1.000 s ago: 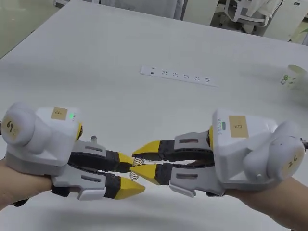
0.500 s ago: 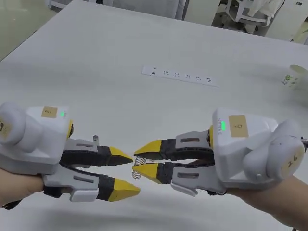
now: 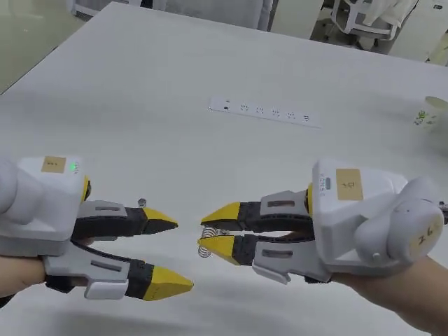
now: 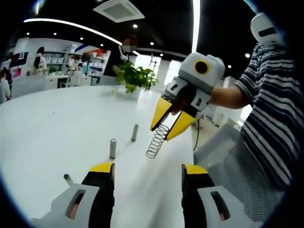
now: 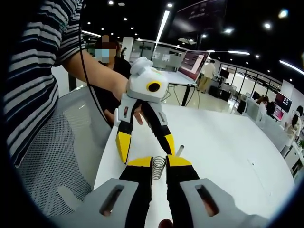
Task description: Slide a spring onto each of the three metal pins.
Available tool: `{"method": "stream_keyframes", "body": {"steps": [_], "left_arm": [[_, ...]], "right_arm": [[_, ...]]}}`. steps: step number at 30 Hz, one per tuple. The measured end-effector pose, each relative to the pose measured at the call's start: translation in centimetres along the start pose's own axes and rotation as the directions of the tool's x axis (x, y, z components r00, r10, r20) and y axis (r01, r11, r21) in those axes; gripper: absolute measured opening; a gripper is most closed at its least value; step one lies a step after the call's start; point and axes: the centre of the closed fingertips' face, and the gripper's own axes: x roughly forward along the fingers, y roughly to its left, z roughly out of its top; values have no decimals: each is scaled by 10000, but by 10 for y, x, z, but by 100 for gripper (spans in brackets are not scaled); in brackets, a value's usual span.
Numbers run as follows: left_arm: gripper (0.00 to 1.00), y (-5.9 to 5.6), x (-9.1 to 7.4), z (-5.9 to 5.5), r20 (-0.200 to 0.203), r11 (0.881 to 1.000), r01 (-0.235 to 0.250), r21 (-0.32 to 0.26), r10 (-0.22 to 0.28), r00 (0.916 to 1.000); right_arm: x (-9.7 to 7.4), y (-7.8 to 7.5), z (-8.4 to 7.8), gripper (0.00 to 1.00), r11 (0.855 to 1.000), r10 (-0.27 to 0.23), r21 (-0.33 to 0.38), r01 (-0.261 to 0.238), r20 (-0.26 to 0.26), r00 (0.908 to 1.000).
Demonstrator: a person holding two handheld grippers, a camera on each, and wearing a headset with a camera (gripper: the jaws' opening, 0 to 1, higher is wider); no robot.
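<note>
The left gripper (image 3: 183,255) is drawn back from the right gripper (image 3: 202,233). A second ago the two sets of tips were almost interlocked around the spring. The left gripper's jaws are now spread wide, with nothing held between them. The spring (image 4: 156,141) is left pinched by one end between the nearly closed tips of the right gripper, and its free end hangs out above the table (image 3: 140,91). From this it is judged that a handover or re-grip is finished, so the spring is carried by the right gripper alone and is ready to be taken to a pin.

Three pins are seen standing on the table in the left gripper view: the near pin (image 4: 68,179), the middle pin (image 4: 113,148) and the far pin (image 4: 134,132). All are bare as far as can be told, so no spring is judged to be fitted yet. The pins lie just beside the left gripper, which may have to be cleared from the approach. A power strip (image 3: 266,112) and a cup (image 3: 425,112) are set well apart, and nothing is blocked by them.
</note>
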Motion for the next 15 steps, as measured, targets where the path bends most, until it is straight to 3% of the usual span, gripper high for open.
{"method": "stream_keyframes", "body": {"steps": [15], "left_arm": [[80, 19, -32, -10, 93, 9949, -1000, -90, 1001, 9949]], "right_arm": [[-1, -7, -5, 7, 9998, -179, 93, 180, -128, 9998]]}}
